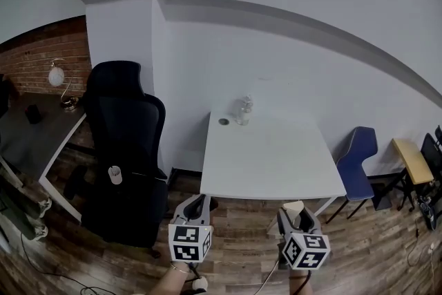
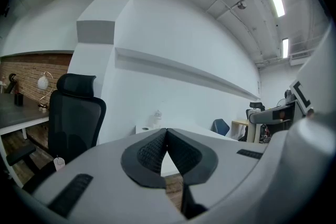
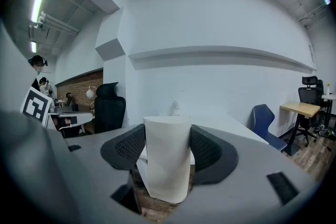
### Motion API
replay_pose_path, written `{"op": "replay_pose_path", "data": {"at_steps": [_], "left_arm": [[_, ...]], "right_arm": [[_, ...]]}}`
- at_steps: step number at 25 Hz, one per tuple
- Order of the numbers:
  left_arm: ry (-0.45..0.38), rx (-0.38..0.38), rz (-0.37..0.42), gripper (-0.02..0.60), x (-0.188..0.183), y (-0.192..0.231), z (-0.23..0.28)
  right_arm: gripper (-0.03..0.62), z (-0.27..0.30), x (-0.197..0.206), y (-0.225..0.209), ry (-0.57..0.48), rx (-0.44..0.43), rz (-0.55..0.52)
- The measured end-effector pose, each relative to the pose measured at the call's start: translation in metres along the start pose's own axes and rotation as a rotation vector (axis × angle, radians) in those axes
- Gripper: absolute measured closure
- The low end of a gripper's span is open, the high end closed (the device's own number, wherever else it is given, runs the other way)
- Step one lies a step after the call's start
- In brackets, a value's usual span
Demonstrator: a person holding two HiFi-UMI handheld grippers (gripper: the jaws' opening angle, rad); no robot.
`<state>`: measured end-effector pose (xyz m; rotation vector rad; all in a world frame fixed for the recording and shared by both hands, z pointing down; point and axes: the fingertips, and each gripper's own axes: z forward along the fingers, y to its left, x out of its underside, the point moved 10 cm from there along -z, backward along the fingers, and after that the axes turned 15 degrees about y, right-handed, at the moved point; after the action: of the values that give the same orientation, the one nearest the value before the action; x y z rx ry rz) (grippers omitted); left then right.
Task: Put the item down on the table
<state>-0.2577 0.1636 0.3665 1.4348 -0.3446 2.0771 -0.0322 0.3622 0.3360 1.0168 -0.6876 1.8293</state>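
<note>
My right gripper (image 3: pixel 167 150) is shut on a white paper cup (image 3: pixel 166 157), which stands upright between the dark pads (image 3: pixel 208 150). In the head view that cup (image 1: pixel 293 206) shows just above the right gripper (image 1: pixel 295 215), short of the front edge of the white table (image 1: pixel 269 162). My left gripper (image 2: pixel 166 147) is shut with its pads touching and nothing between them; it hangs near the table's front left corner in the head view (image 1: pixel 197 207). A clear bottle (image 1: pixel 244 110) and a small round lid (image 1: pixel 224 121) stand at the table's far edge.
A black office chair (image 1: pixel 124 148) stands left of the table. A blue chair (image 1: pixel 359 152) and a small wooden-topped table (image 1: pixel 413 159) are on the right. A grey desk (image 1: pixel 34 135) with a lamp (image 1: pixel 59 79) sits far left before a brick wall. Wooden floor lies below.
</note>
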Motion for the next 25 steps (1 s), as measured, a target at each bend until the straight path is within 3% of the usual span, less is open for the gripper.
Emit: {"op": "replay_pose_path", "data": {"at_steps": [15,25], "left_arm": [[0.018,0.007,0.003,0.565,-0.025,0.042,0.064],[0.082,0.035,0.004,0.565,-0.015,0.047,0.090]], "right_arm": [[0.304,0.066,-0.038,0.007,0.012,0.016,-0.004],[0.304,0.083,-0.035,-0.001,0.044,0.043,0.026]]}}
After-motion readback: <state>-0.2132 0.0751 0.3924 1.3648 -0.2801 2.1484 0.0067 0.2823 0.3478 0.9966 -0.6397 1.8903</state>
